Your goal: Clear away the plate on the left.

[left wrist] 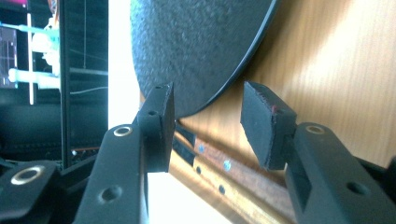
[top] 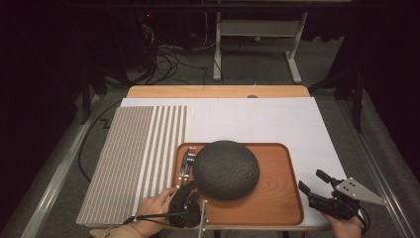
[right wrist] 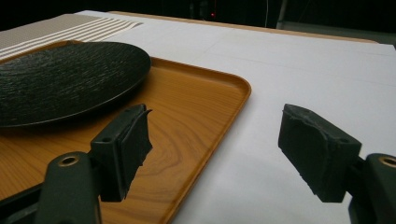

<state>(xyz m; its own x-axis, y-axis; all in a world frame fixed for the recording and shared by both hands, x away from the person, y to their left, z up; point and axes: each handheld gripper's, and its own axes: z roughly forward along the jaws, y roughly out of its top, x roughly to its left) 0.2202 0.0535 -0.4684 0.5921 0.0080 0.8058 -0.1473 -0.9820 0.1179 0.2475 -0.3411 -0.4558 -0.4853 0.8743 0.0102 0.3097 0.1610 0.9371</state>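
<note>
One flat brown wooden tray (top: 277,198) on our desk (top: 307,129) holds a round black plate (top: 226,169) and wood-handled cutlery (top: 187,162). Our left tongs (top: 184,191) gape by the cutlery handles, holding nothing. Our right tongs (top: 312,182) are wide, empty.

Striped placemat (top: 133,163) lies flat on the left of the white table cover (top: 277,119), cables (top: 168,59) tangled on the far floor.

black textured plate (top: 226,169), brown wood-grain tray (top: 272,198), grey striped placemat (top: 133,158).
</note>
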